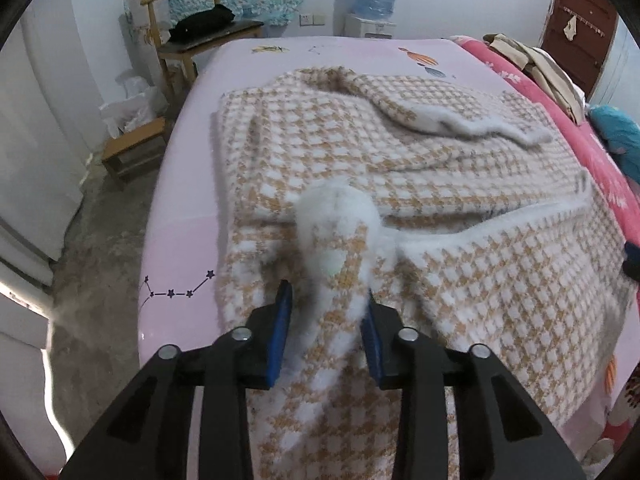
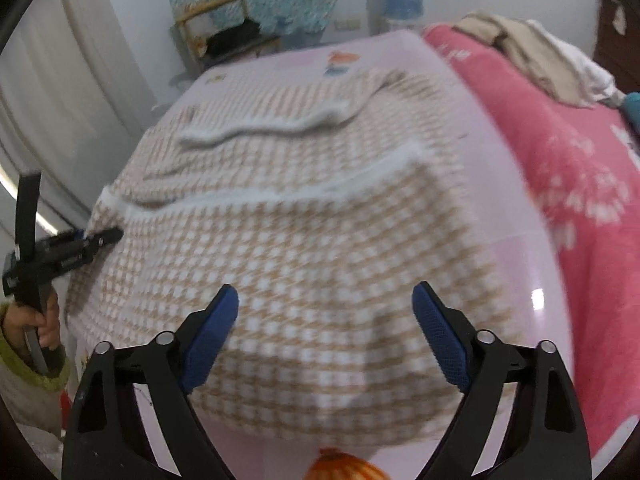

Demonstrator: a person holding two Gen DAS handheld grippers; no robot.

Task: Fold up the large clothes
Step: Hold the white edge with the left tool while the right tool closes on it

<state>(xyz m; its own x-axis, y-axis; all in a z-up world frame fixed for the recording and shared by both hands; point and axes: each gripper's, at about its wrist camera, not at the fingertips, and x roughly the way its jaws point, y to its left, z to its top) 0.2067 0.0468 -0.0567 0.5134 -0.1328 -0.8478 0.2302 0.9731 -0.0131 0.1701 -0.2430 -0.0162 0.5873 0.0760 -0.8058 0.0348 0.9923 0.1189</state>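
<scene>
A large tan-and-white houndstooth garment point(image 1: 400, 168) with white fuzzy trim lies partly folded on a pink bed sheet point(image 1: 188, 208). My left gripper point(image 1: 326, 300) is shut on a bunched fold of the garment, its white trim puffing up between the blue pads point(image 1: 282, 332). In the right wrist view the garment point(image 2: 304, 232) fills the bed, and the left gripper point(image 2: 100, 238) holds its left corner. My right gripper point(image 2: 326, 300) is open and empty, hovering above the garment's near edge.
A pink floral quilt point(image 2: 580, 184) with beige clothes point(image 1: 532, 60) runs along the right side of the bed. A wooden chair point(image 1: 192, 28), a low stool point(image 1: 134, 152) and a water dispenser point(image 1: 374, 0) stand beyond the bed. Bare concrete floor point(image 1: 100, 260) lies to the left.
</scene>
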